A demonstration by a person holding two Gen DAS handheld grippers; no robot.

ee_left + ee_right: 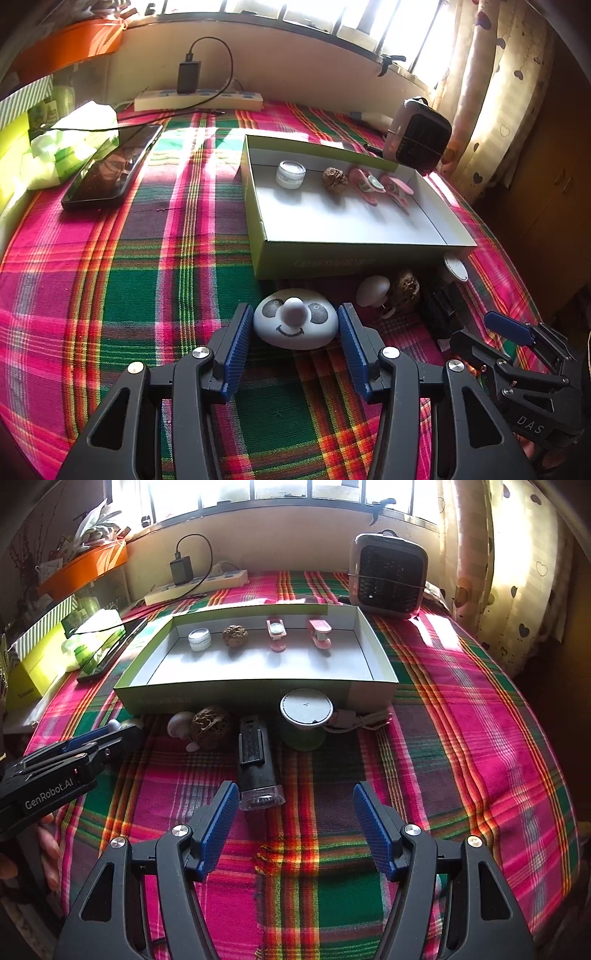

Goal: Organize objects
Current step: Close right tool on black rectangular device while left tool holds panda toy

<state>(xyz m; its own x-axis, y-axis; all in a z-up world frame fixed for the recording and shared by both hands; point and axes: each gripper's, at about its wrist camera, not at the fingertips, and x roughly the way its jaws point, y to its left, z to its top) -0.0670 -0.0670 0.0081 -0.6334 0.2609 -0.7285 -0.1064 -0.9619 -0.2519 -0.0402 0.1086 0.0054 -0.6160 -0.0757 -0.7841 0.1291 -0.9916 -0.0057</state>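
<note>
My left tool [295, 325] is straddling the panda-face toy [295, 319] before the box [354, 258], pads seemingly not pressing. My right tool [291, 812] is gaping empty; the flashlight [255, 760] is lying ahead, walnut [211, 726] beside.

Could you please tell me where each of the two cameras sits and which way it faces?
Left wrist: on the left tool, angled down at the smiley-face toy between its fingers; the right tool shows alongside.
Right wrist: on the right tool, angled down at the black flashlight; the left tool shows alongside.
Shared: the open box, plaid cloth.
</note>
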